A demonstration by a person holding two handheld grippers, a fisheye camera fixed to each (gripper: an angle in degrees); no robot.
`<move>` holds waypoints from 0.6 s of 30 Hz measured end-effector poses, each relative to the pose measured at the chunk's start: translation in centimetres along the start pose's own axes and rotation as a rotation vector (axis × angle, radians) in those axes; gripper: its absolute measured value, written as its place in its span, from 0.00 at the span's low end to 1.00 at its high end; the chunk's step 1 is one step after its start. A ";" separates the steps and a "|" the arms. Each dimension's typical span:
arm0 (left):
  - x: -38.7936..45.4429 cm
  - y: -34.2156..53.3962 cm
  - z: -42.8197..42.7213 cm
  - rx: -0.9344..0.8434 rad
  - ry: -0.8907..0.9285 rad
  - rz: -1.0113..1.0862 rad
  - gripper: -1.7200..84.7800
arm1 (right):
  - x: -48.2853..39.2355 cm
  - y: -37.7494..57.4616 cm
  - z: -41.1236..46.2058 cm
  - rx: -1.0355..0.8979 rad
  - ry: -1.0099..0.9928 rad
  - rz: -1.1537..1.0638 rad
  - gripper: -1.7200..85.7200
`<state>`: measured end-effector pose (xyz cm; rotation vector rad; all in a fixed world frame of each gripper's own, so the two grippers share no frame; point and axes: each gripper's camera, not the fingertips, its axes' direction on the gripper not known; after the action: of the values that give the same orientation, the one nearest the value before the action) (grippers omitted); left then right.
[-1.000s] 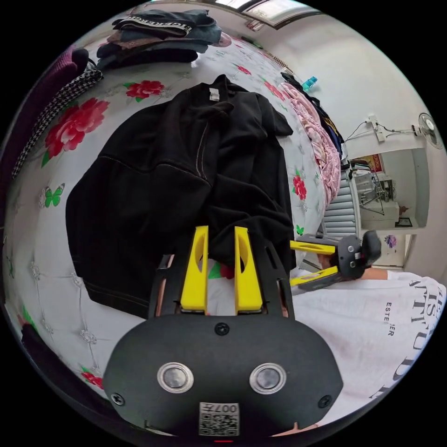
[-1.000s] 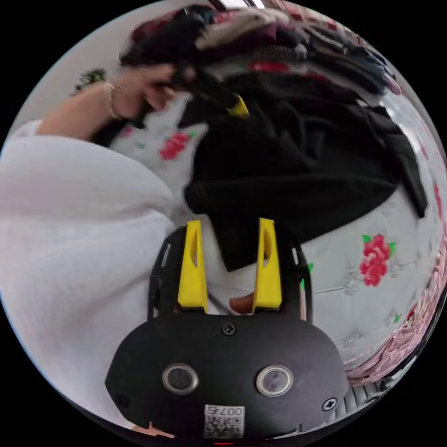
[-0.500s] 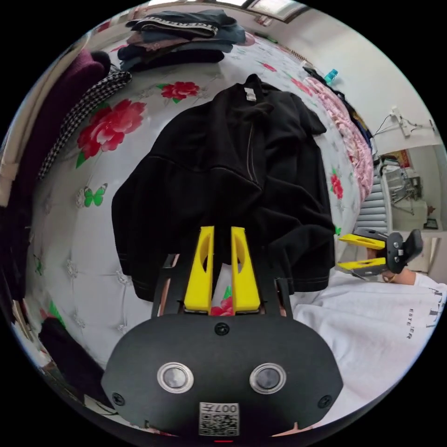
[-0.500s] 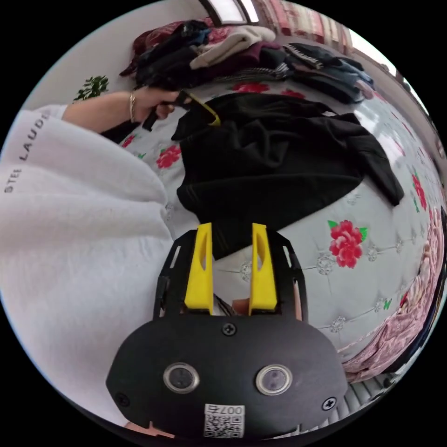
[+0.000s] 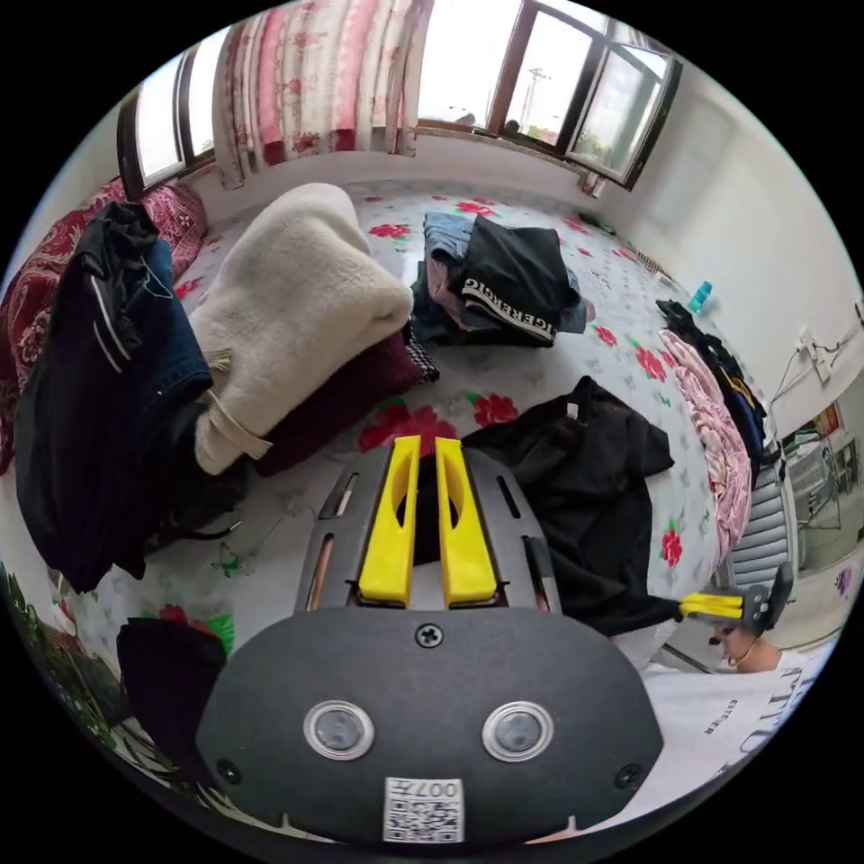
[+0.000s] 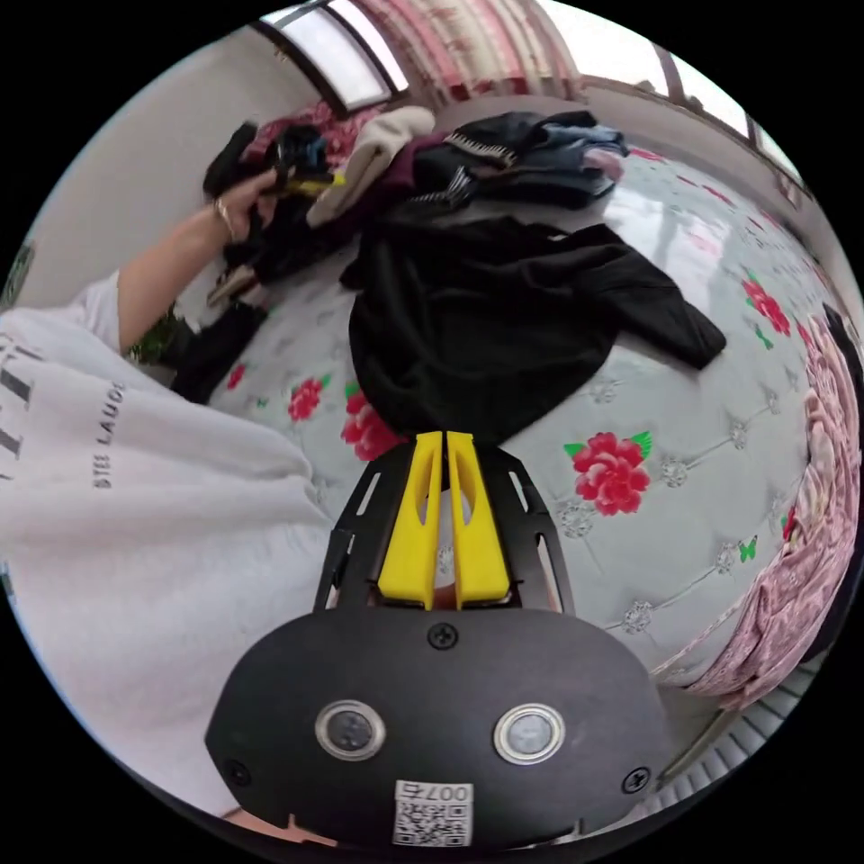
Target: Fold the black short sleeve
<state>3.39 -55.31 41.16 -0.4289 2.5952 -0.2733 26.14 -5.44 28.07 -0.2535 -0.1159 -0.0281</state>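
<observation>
Both pairs of jaws pinch the black short sleeve (image 6: 486, 324) spread over the flowered bed (image 6: 684, 504).

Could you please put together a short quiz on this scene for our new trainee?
1. True or false: the black shirt lies on the bed cover folded into a neat square.
2. What does the right claw pinch? A) the pink blanket B) the edge of the black shirt C) the cream blanket
3. What pattern is printed on the bed cover?

Key: 1 false, it lies spread out and rumpled. 2 B. 3 red flowers.
</observation>
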 end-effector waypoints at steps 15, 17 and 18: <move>9.4 16.1 7.3 -0.203 0.254 0.245 0.16 | 2.6 -0.2 -11.2 0.250 -0.091 0.027 0.02; 10.5 16.2 7.6 -0.206 0.289 0.274 0.17 | 1.4 -1.3 -14.6 0.321 -0.074 -0.021 0.02; 11.3 16.3 8.1 -0.222 0.317 0.290 0.18 | 1.2 -1.5 -15.2 0.336 -0.081 -0.026 0.02</move>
<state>-6.00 -44.93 24.94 -0.0824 2.9663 0.0540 28.98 -10.72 13.93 0.0823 -0.2015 -0.0241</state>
